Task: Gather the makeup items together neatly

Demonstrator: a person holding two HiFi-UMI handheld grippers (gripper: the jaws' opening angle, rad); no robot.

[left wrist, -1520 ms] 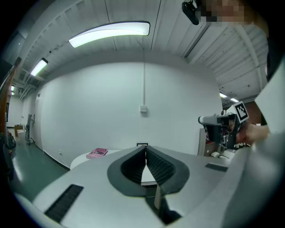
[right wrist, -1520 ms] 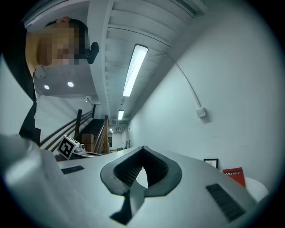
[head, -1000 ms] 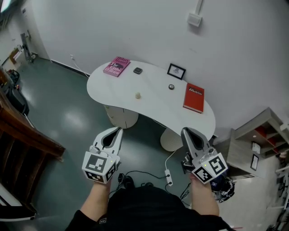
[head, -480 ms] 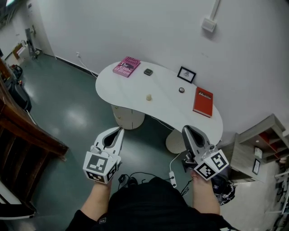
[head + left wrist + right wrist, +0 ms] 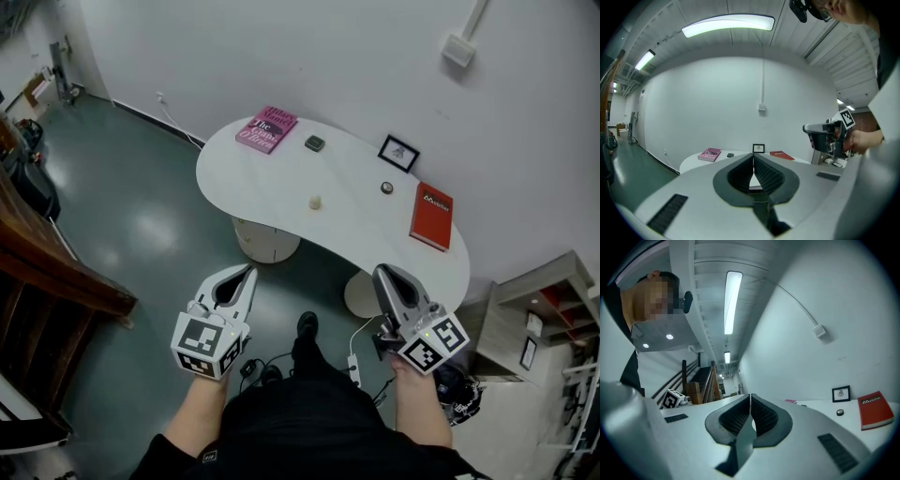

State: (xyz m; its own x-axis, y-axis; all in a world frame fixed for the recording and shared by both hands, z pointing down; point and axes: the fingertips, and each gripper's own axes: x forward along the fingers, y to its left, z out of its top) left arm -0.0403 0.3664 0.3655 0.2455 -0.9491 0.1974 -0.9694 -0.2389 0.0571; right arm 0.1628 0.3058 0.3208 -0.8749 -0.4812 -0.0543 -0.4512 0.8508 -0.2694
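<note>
Both grippers hung short of the bench, well apart from everything on it. The left gripper had its ribbed dark fingers pressed together on nothing, and the right gripper was the same, closed and empty.

The makeup lay scattered on the smooth white top. A flat dark compact sat near the pink book. A small round dark pot sat near the frame and the red book. A pale stubby piece stood alone mid-bench; what it was could not be told.

All three looked light, hard and rigid, and likely to skid on the glossy surface. The compact seemed best pinched across opposite edges, the pot across its sides, and the pale piece low on its body.
</note>
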